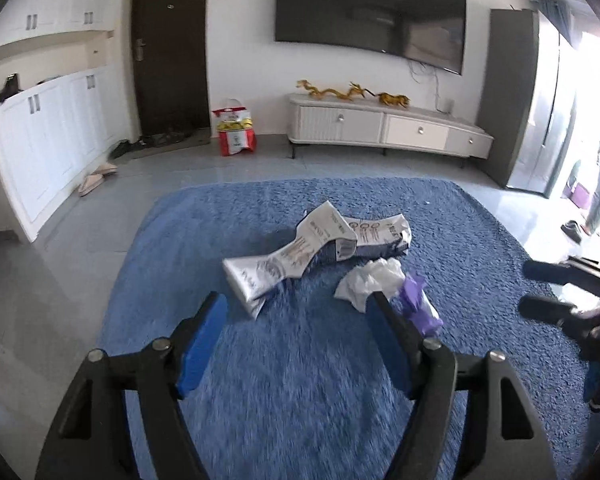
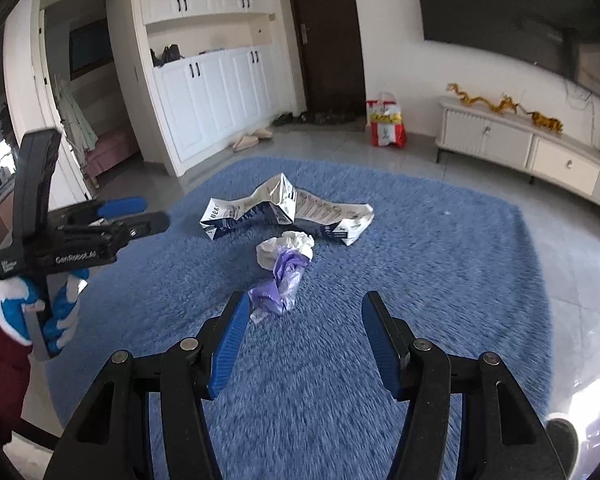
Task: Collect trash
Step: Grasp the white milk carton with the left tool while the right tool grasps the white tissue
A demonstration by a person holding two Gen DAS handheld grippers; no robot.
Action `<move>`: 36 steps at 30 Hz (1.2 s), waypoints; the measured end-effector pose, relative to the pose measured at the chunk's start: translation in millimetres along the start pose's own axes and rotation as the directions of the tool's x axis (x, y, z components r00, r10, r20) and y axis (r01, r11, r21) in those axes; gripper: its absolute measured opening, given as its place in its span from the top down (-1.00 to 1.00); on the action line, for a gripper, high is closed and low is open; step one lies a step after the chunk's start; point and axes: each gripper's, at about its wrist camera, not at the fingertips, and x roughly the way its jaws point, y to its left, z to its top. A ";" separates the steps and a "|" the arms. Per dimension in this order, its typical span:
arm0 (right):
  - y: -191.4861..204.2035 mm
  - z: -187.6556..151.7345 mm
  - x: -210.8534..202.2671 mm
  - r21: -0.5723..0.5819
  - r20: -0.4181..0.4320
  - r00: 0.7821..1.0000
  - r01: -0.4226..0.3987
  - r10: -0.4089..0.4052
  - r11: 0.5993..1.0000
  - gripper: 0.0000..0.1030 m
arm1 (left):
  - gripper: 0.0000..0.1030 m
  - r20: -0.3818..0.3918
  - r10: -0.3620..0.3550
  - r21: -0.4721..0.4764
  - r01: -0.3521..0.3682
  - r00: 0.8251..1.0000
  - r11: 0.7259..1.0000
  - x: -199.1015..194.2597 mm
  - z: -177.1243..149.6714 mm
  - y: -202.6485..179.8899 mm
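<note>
While your left gripper (image 1: 296,308) and right gripper (image 2: 304,312) are both hanging with jaws parted and nothing between them, they are pointing down over the blue rug (image 1: 480,240). Just ahead, the purple wrapper (image 2: 278,280) is lying against the white crumpled paper (image 2: 286,246). Beyond these, the flattened carton (image 2: 284,208) is resting mid-rug, before the white TV cabinet (image 1: 380,124).

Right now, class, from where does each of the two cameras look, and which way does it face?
Left wrist: sits on the left gripper, angled down across the shaggy blue rug at the crumpled white printed carton; the right gripper shows at the edge.
Right wrist: sits on the right gripper, facing the purple plastic wrapper; the left gripper and gloved hand show.
Shared: rug, carton, wrapper, white crumpled tissue.
</note>
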 end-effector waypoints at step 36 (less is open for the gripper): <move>-16.5 52.4 123.9 0.093 -0.146 0.946 -0.278 0.289 0.956 0.64 | 0.25 -0.198 0.015 0.013 -0.013 0.980 1.000 131.9 36.6 29.0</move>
